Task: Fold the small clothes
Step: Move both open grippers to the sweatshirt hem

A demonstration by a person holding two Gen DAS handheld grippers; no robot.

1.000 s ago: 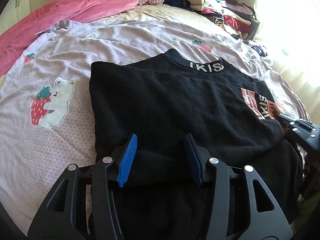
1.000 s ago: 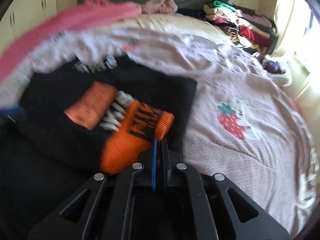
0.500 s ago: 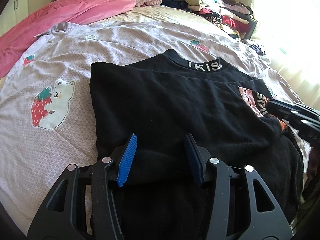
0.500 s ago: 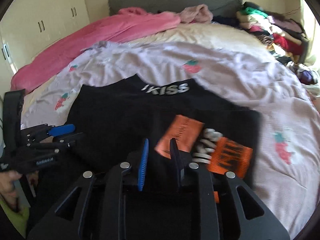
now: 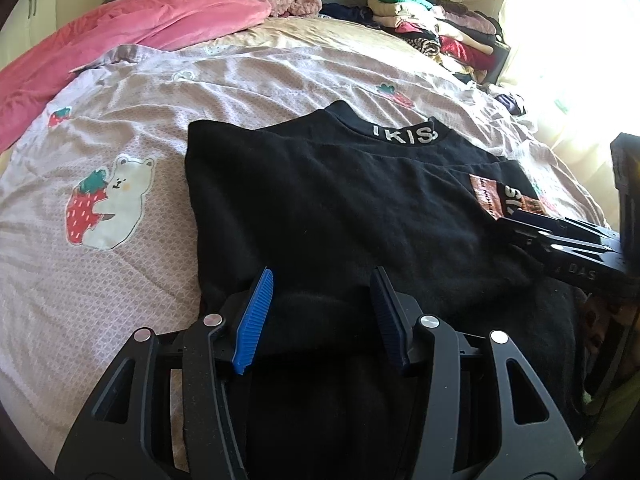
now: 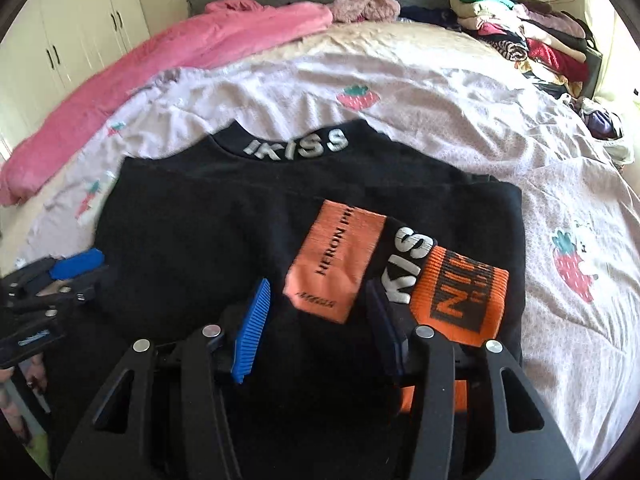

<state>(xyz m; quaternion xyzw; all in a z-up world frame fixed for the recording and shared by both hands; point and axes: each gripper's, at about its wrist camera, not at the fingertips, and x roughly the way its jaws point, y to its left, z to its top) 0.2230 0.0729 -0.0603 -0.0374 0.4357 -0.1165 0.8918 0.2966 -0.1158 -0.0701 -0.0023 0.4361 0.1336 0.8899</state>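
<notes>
Two grippers over black sweatshirt (image 6: 224, 240) on quilt (image 5: 100, 280) — left gripper (image 5: 322, 312) released, right gripper (image 6: 316, 320) jaws opening, gripping nothing; bare quilt beyond edges. Collar: "IKISS"; sleeve patch (image 6: 336, 256): "HERON".

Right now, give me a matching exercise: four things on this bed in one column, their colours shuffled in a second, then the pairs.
1. sweatshirt
2. sleeve cuff
3. blanket
4. bedspread

A. pink
B. pale lilac with strawberries
C. black
D. orange with black lettering

Pairs: 1-C, 2-D, 3-A, 4-B
</notes>
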